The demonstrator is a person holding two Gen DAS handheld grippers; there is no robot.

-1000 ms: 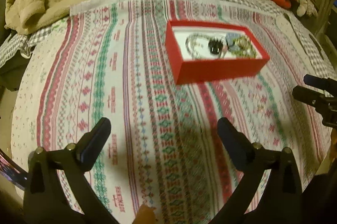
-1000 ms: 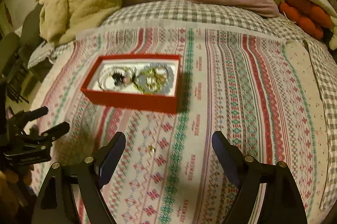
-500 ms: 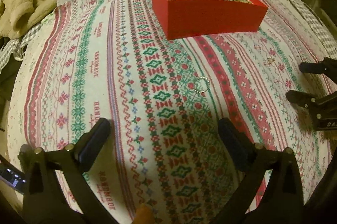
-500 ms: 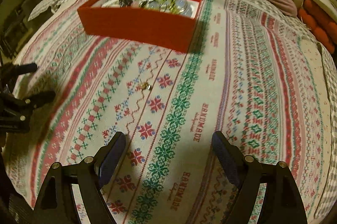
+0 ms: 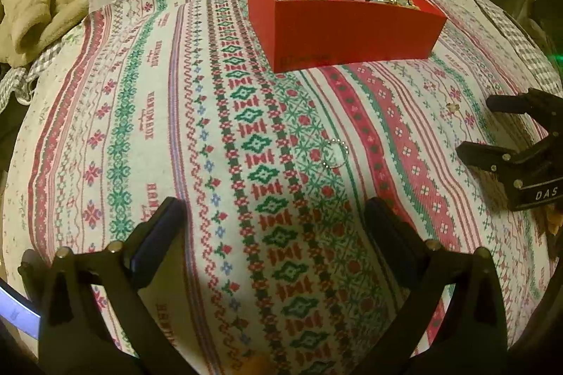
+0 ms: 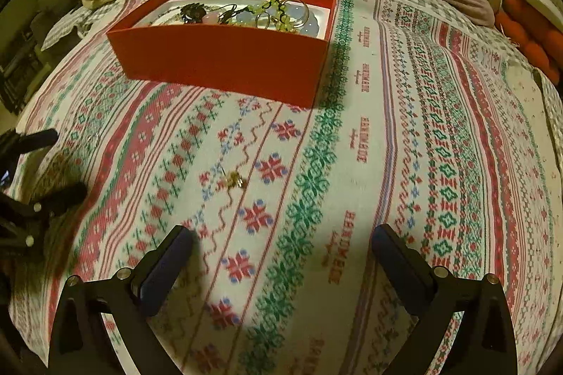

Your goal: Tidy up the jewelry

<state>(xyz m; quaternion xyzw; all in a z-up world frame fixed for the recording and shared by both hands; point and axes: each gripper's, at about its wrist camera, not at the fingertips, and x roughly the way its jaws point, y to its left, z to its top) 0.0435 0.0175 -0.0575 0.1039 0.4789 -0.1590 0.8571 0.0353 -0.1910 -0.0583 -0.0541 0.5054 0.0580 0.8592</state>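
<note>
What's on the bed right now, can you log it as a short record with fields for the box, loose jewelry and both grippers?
box: red box on patterned cloth, holding beads and rings
loose jewelry: beaded ring; small gold piece, both on the cloth
left gripper: open, empty
right gripper: open, empty, jaws just widened

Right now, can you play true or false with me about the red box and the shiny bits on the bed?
1. The red box has jewelry in it. True.
2. The right gripper holds the gold piece. False: it lies on the cloth, ahead of open, empty jaws.
3. A ring lies on the cloth outside the box. True.
4. The left gripper is shut on the ring. False: its jaws are open, with the ring beyond them.
5. The box has a lid on. False: it is open on top.
</note>
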